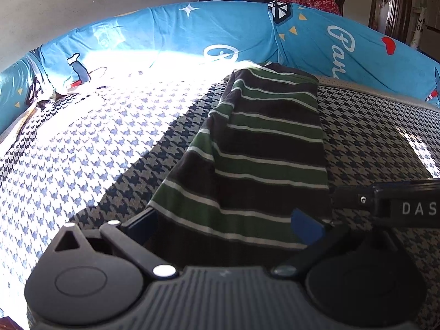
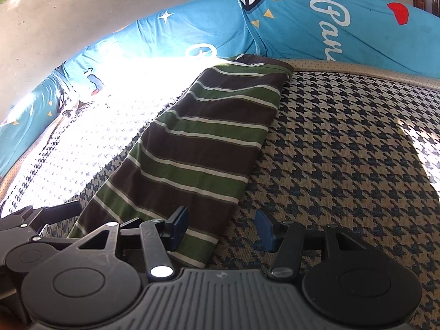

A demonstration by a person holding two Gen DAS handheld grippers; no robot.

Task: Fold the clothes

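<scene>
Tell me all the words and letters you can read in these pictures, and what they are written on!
"DAS": white letters on the black right gripper in the left wrist view; cut off at the picture's edge.
"Par": white curly writing on the blue cloth behind the striped garment; cut off at the edge.
A second curly white word on the blue cloth: washed out by sunlight, unreadable.

A folded garment (image 2: 198,143) is laid lengthwise on the bed cover (image 2: 343,165), its far end reaching the long bolster (image 2: 220,33) that is set along the cover's back edge. The right gripper (image 2: 221,229) is placed at the garment's near right corner — one finger over the cloth, the other over the cover beside it. The left gripper (image 1: 225,228) is set at the near end, its fingers spread to either side of the garment.
</scene>
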